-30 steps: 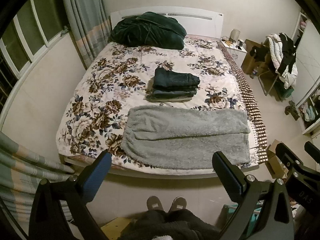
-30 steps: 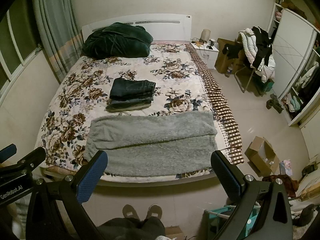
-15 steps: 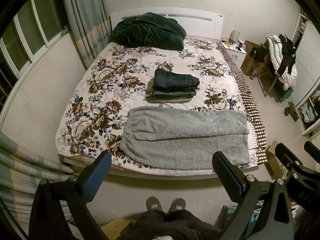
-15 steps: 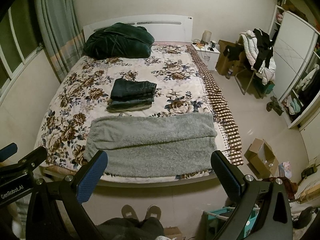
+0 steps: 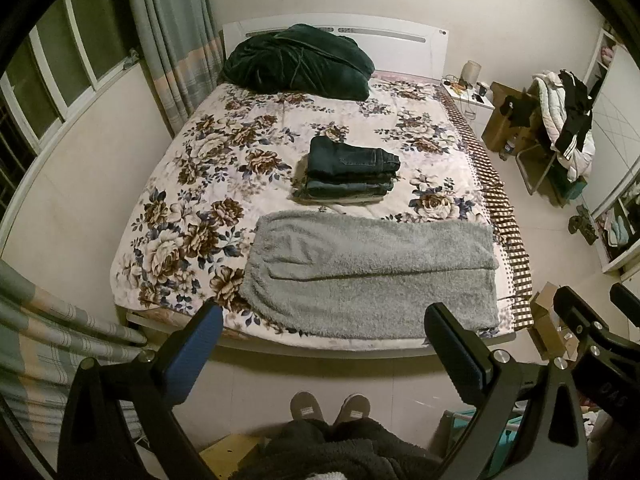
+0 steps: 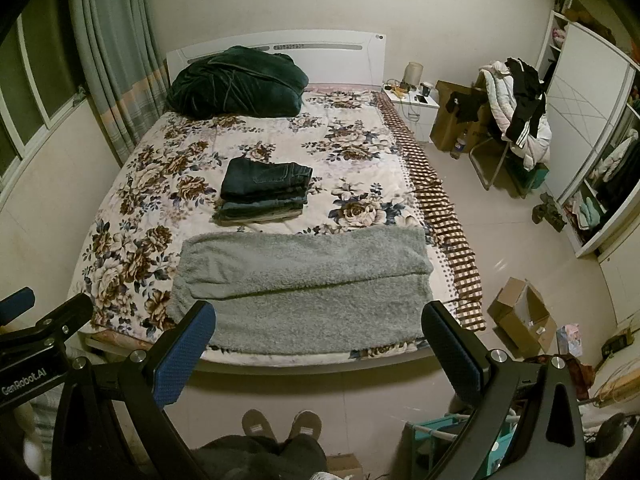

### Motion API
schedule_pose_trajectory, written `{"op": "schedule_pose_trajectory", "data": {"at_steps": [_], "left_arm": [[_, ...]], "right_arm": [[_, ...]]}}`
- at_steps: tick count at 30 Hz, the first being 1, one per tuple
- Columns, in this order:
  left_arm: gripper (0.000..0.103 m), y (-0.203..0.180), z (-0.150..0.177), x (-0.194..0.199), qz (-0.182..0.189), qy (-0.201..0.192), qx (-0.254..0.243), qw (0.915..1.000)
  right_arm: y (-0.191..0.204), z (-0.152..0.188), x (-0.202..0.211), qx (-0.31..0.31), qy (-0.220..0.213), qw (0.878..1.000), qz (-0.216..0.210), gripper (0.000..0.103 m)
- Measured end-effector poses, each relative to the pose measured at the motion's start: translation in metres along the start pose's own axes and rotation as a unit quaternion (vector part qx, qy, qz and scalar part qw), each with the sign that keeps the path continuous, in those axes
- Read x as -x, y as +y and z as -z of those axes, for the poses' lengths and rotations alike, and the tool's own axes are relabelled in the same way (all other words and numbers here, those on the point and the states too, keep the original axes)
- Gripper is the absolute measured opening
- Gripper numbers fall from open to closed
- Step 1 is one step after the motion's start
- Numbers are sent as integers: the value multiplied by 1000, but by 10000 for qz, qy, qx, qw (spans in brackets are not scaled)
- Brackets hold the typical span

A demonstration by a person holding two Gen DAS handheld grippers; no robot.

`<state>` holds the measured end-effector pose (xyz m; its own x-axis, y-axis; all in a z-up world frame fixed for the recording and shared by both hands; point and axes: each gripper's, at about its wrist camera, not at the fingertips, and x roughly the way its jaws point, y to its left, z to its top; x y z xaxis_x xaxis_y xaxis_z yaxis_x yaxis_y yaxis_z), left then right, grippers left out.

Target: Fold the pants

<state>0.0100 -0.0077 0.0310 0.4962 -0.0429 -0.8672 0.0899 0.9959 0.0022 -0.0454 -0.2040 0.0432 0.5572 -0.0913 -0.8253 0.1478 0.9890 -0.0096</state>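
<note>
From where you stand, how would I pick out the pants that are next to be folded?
Look at the floral bedspread covering the big bed. Along its near edge lie the fluffy grey pants, spread flat across the bed's width. Unlike the stack of dark folded jeans just behind them, they are pale, fuzzy and only folded lengthwise.

Grey fleece pants (image 5: 372, 276) flat on bed

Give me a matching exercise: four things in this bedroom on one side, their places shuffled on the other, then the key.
Things:
1. grey pants
2. jeans stack
3. green blanket
4. cardboard box

Places:
A. at the headboard
B. on the floor right of the bed
C. across the bed's near edge
D. mid-bed, just beyond the grey pants

Pairs: 1-C, 2-D, 3-A, 4-B
</note>
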Motion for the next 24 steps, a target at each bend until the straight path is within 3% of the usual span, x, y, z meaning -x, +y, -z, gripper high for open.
{"op": "schedule_pose_trajectory", "data": {"at_steps": [24], "left_arm": [[103,-4,0,1,57,31,19,10000]], "right_arm": [[2,-4,5,41,19,10000,-14,103]]}}
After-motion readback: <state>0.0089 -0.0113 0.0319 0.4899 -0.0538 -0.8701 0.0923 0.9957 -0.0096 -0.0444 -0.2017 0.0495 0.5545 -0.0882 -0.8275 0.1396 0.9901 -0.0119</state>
